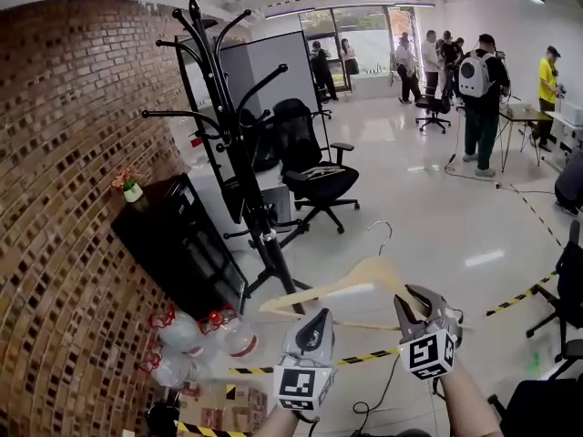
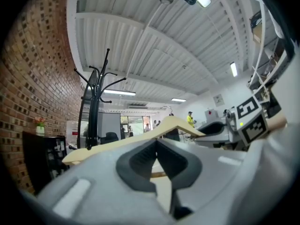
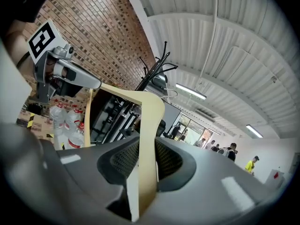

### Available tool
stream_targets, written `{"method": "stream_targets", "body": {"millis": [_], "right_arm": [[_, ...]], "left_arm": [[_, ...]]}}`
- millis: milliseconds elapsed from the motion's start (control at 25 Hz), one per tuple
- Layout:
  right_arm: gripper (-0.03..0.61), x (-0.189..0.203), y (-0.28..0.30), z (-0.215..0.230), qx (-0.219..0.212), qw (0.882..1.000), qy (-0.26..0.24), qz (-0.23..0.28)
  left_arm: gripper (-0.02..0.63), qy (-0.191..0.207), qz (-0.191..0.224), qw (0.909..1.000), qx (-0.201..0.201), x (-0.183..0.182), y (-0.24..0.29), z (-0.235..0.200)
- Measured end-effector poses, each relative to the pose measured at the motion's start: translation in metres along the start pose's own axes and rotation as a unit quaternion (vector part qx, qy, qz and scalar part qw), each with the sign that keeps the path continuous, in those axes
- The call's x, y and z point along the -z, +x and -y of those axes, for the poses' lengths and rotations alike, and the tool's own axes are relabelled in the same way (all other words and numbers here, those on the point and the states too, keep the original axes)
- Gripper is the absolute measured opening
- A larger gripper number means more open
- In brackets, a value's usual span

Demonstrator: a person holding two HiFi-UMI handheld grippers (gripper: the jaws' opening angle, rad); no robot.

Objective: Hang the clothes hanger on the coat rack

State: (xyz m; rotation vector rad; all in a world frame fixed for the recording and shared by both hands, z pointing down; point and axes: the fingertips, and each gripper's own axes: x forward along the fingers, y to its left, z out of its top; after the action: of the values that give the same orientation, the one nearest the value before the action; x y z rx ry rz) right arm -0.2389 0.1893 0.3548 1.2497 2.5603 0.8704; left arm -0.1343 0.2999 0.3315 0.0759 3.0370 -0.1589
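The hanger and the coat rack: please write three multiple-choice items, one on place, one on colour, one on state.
1. The coat rack stands: A) beside the brick wall B) by the far windows C) on a desk
2. The hanger is: A) black B) pale wood C) red
3. The hanger is: A) hung on the rack B) on the floor C) held by the left gripper and the right gripper
1 A: its pole rises next to the bricks. 2 B: both gripper views show pale wood. 3 C: both grippers' jaws are shut on it.
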Motion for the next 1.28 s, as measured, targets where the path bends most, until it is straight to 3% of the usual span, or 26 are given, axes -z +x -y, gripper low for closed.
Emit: {"method": "stream_targets", "body": {"millis": [320,640,960,1280], "right_arm": [[0.097,-0.012,0.021,-0.013,-0.039,0.999,-0.009,0.027],[0.097,-0.025,0.046,0.001,-0.081,0.994,-0.029,0.073],[0.097,-0.028,0.072,0.026,-0.123,0.984,-0.044,0.120],[0.097,-0.043,0.086,0.032,-0.136,0.978,-0.037,0.155]], "left_arm": [[0.005,-0.008,-0.006,0.9995,-0.031,0.000,-0.002,-0.014],[0.005,0.009,0.002,0.9968,-0.080,-0.010,0.018,-0.015],[0.005,0.016,0.011,0.9903,-0.137,-0.018,0.040,-0.013],[0.005,0.023,0.005,0.9833,-0.180,-0.035,0.040,-0.018]]}}
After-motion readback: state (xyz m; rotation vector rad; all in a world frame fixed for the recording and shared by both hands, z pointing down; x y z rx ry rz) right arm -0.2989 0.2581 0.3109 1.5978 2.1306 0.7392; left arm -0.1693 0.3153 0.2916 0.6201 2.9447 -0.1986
